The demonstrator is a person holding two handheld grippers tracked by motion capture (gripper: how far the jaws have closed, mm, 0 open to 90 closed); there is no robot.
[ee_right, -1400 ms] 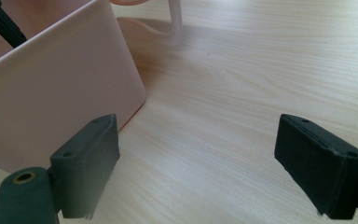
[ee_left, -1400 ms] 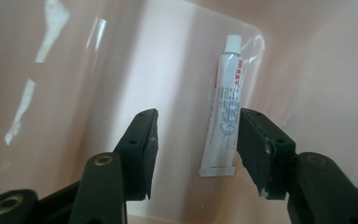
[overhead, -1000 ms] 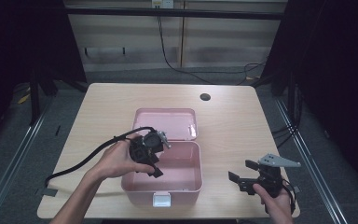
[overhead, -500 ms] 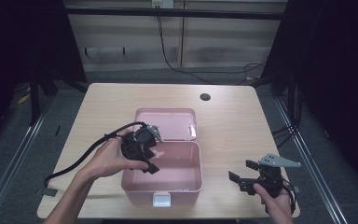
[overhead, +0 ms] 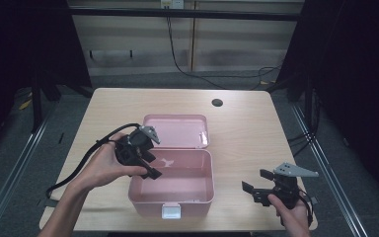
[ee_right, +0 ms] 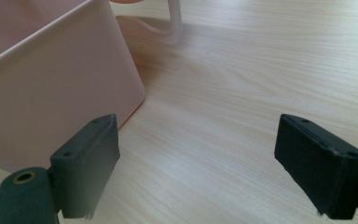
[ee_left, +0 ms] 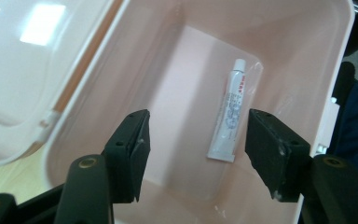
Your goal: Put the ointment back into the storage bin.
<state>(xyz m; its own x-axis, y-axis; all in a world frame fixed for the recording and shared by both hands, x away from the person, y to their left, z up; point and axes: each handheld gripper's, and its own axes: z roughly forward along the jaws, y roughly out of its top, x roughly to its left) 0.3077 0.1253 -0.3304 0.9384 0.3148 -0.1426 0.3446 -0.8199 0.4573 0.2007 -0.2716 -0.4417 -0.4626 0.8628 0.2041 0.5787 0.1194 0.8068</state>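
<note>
A pink plastic box [overhead: 203, 163] stands open on the wooden table, its lid [overhead: 177, 130] laid back behind it. In the left gripper view a small white tube [ee_left: 229, 117] lies on the floor of the box [ee_left: 303, 70]. My left gripper [overhead: 150, 165] hovers over the box's left rim, open, with nothing between its fingers; the same gripper [ee_left: 196, 154] looks down into the box, the tube between and beyond its jaws. My right gripper [overhead: 256, 186] stands open to the right of the box near the front edge, and this gripper [ee_right: 198, 163] faces the box's outer wall [ee_right: 51, 88].
A round dark hole [overhead: 217, 102] sits in the tabletop at the back. A black cable [overhead: 76, 170] trails from the left gripper over the table's left side. A white latch [overhead: 171, 211] is on the box's front wall.
My left gripper has drawn back to the left, from over the box's middle to its left rim. The right gripper has not moved.
</note>
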